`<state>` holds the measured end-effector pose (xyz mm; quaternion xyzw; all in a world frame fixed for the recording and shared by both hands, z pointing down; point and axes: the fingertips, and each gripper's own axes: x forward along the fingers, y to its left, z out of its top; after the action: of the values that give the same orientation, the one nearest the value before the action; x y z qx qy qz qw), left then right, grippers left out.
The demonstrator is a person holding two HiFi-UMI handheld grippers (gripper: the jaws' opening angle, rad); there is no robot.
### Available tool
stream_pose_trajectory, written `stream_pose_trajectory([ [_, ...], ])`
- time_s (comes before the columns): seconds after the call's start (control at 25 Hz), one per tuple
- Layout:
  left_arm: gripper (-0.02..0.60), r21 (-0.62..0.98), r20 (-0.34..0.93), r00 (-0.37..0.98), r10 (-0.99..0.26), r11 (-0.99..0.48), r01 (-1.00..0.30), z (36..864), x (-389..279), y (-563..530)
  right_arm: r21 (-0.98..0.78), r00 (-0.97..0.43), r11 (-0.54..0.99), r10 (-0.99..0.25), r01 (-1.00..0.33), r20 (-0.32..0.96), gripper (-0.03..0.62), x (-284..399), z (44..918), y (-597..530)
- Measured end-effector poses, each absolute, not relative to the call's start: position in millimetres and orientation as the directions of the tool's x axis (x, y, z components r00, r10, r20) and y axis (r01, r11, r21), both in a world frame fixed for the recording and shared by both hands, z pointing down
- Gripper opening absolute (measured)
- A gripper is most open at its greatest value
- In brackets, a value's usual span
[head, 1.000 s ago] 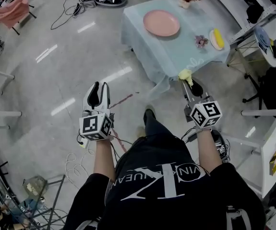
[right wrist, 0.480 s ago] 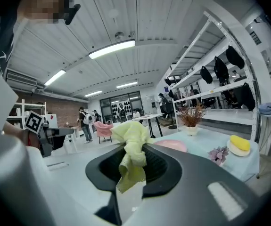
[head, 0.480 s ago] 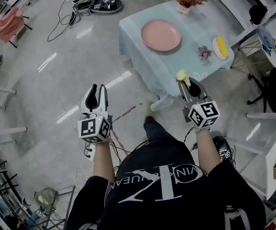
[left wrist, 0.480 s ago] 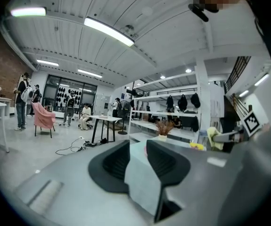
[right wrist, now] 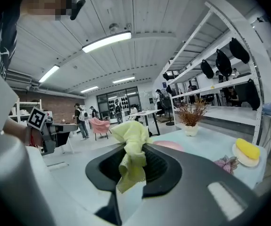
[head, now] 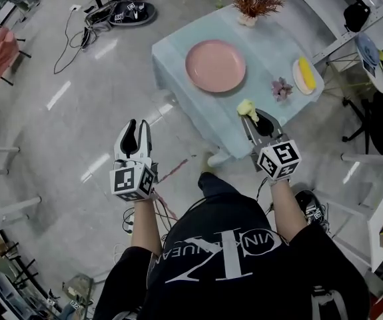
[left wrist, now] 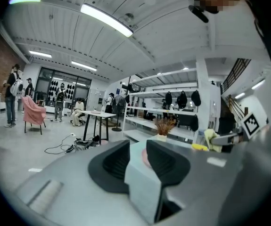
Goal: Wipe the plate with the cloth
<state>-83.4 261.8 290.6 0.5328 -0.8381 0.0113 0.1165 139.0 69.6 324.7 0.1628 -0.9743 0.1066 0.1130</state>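
Note:
A pink plate (head: 215,65) lies on a table covered in a pale blue cloth (head: 178,52). My right gripper (head: 250,114) hangs over the table's near edge, just short of the plate, shut on a crumpled yellow cloth (head: 246,107). The right gripper view shows the yellow cloth (right wrist: 131,149) pinched between the jaws of the right gripper (right wrist: 134,161), with the plate (right wrist: 169,146) just beyond. My left gripper (head: 136,133) is held over the floor to the table's left. The left gripper view shows the left gripper (left wrist: 137,159) with a narrow gap between its jaws and nothing in it.
On the table stand a dried plant in a pot (head: 251,2), a small purple flower (head: 282,89) and a white dish with a yellow item (head: 304,74). Cables (head: 71,35) and a round base (head: 121,12) lie on the floor. Shelving (head: 378,45) is at right.
The person has stepped closer to the table. The right gripper with the cloth has gone from the table's corner to over its near edge. The left gripper stays over the floor.

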Motion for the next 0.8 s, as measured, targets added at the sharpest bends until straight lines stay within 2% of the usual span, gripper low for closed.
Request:
stream_pose_trajectory([
  [0.44,0.000,0.118,0.226,-0.355,-0.907,0.387,-0.914,304,-121,175,-0.186,-0.916,0.918,-0.294,-0.351,0.274,0.080,95,341,5],
  [0.8,0.000,0.122,0.292,-0.252,-0.922,0.298,-0.947,323,-137,124,-0.219,-0.900,0.895,-0.319,-0.389,0.296,0.080,72,355,-15],
])
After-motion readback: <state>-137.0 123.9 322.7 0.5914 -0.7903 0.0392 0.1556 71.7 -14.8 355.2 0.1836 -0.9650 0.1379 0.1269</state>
